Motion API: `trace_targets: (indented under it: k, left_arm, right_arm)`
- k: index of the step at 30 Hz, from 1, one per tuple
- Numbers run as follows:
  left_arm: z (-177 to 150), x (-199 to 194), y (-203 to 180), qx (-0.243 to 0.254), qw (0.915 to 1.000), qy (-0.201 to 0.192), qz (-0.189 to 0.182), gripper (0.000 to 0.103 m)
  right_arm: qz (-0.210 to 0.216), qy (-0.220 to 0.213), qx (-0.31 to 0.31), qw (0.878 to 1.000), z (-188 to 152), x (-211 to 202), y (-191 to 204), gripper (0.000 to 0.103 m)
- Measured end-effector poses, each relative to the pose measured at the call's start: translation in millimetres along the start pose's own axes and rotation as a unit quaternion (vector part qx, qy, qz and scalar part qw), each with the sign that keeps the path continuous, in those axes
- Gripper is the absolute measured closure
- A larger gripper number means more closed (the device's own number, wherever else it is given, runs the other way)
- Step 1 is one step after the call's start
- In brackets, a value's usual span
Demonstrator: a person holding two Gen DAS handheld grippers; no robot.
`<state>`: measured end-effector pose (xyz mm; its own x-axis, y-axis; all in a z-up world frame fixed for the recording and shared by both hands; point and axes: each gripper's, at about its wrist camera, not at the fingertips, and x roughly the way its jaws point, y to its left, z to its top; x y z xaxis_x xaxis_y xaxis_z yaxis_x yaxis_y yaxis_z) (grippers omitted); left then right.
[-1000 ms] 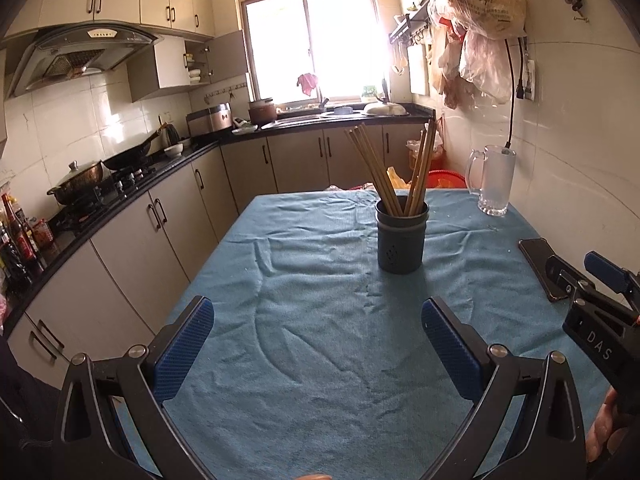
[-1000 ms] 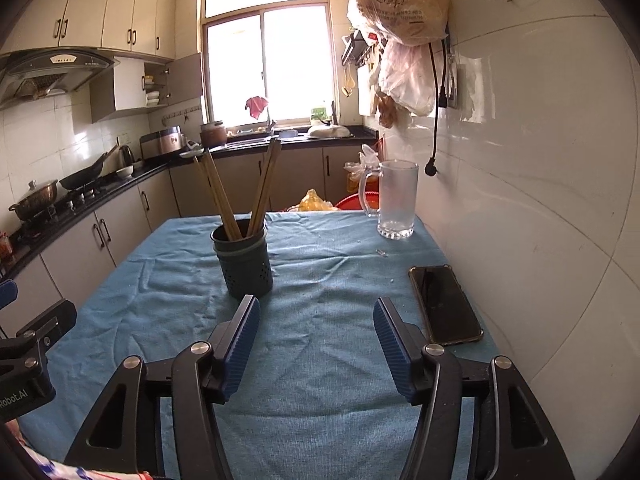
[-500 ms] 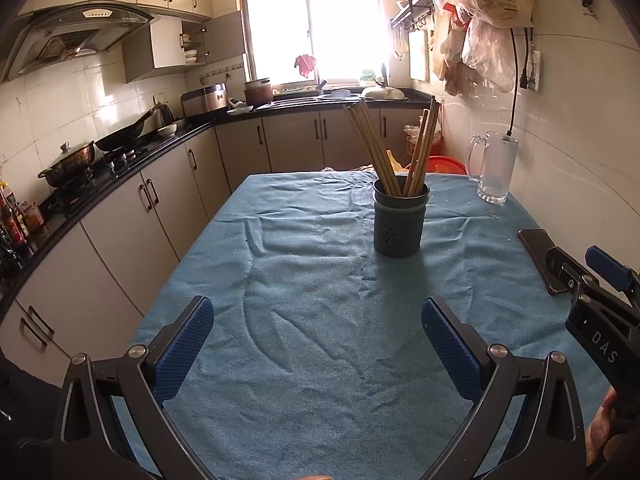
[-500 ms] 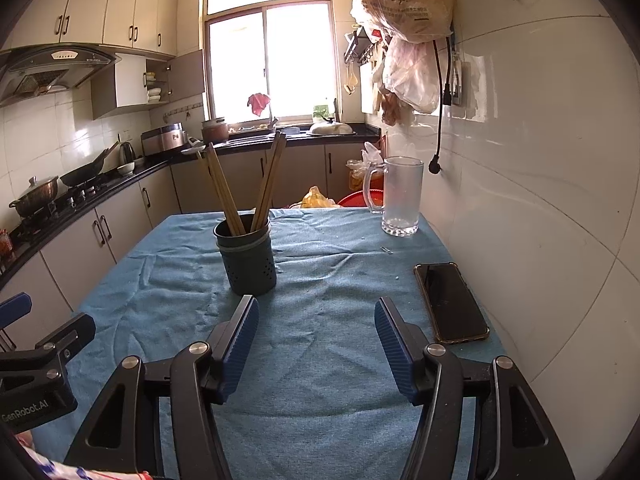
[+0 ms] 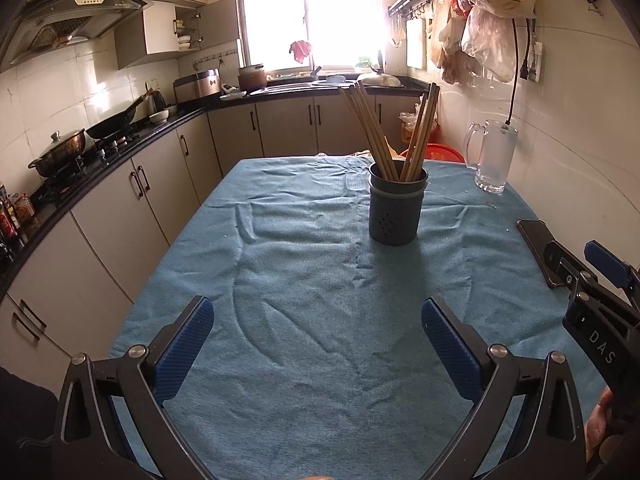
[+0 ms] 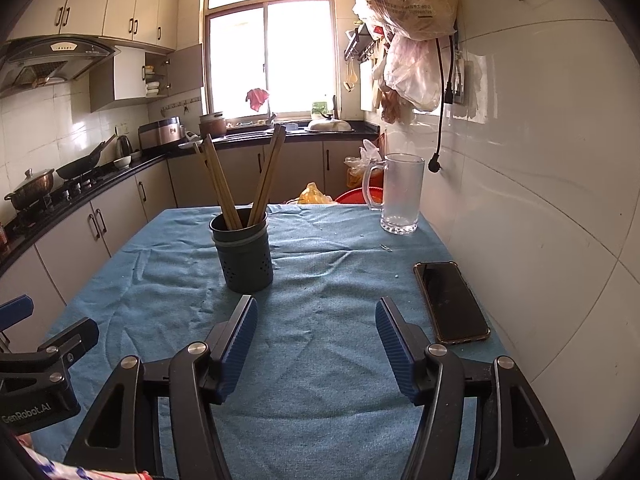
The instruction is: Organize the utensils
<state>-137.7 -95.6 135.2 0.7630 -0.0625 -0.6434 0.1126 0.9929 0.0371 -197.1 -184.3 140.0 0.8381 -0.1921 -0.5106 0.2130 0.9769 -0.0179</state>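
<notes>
A dark grey perforated utensil holder (image 5: pixel 395 208) stands upright on the blue tablecloth (image 5: pixel 304 280), with several wooden chopsticks (image 5: pixel 370 128) leaning in it. It also shows in the right wrist view (image 6: pixel 243 254), with its chopsticks (image 6: pixel 218 184). My left gripper (image 5: pixel 316 332) is open and empty, low over the cloth, well short of the holder. My right gripper (image 6: pixel 316 332) is open and empty, just short of the holder and to its right. The right gripper shows at the right edge of the left wrist view (image 5: pixel 600 280).
A black phone (image 6: pixel 450 300) lies flat on the cloth near the right wall. A glass mug (image 6: pixel 402 194) stands at the far right of the table. Kitchen counters with a stove and pots (image 5: pixel 60 150) run along the left. Bags (image 6: pixel 412 8) hang on the right wall.
Both grippers have pulled back and risen slightly, so the holder sits a little farther off in both views. Both jaws stay open and empty.
</notes>
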Motion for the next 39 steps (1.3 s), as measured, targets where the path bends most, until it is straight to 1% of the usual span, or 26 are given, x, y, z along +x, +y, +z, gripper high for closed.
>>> trace_targets:
  k: [21,39]
  left_arm:
    - [-3,11,1,0.000,0.9997,0.021,-0.014,0.000]
    - [-3,10,2,-0.001,0.9997,0.020,-0.016,0.000]
  right_arm:
    - [-0.004,-0.003,0.002,1.000,1,3,1,0.035]
    - [-0.006,-0.020,0.003,1.000,2,-2,1,0.033]
